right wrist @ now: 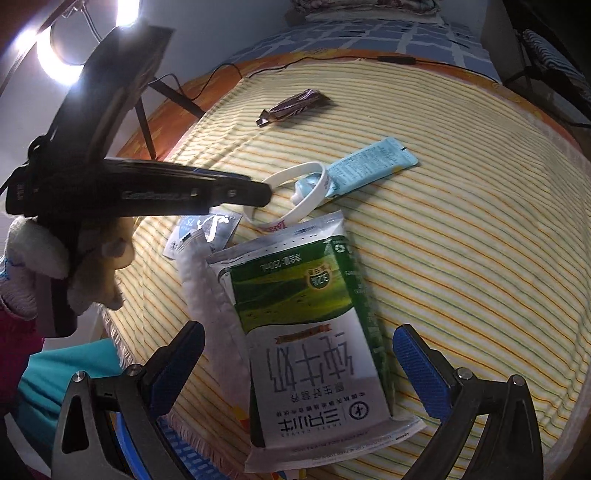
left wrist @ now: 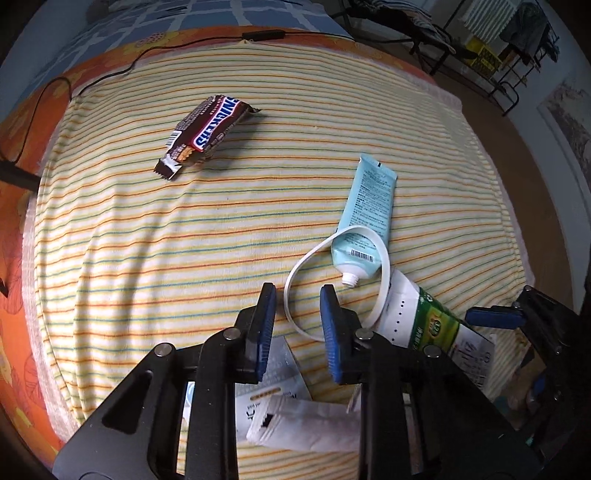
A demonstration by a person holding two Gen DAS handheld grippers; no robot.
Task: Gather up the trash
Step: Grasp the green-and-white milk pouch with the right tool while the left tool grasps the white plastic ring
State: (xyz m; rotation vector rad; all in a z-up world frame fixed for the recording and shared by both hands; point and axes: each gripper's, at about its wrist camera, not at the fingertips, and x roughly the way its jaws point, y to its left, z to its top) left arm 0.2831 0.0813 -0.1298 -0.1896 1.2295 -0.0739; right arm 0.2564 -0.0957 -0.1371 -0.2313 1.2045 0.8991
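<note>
Trash lies on a striped cloth (left wrist: 184, 240). A Snickers wrapper (left wrist: 207, 133) lies far left; it also shows in the right wrist view (right wrist: 295, 105). A pale blue tube (left wrist: 365, 221) and a white wristband (left wrist: 295, 280) lie mid-right. My left gripper (left wrist: 297, 328) is open, its jaws straddling the wristband's near edge. A green-and-white milk carton (right wrist: 314, 332) lies flattened between my open right gripper's (right wrist: 299, 362) jaws. A crumpled white tissue (right wrist: 210, 295) and a small silvery packet (right wrist: 203, 229) lie left of the carton.
A black cable (left wrist: 110, 74) runs along the far edge of the orange surface (left wrist: 14, 295). A blue checked bedcover (left wrist: 221, 14) lies beyond. A metal rack (left wrist: 480, 55) stands at far right. A bright lamp (right wrist: 62, 44) shines at upper left.
</note>
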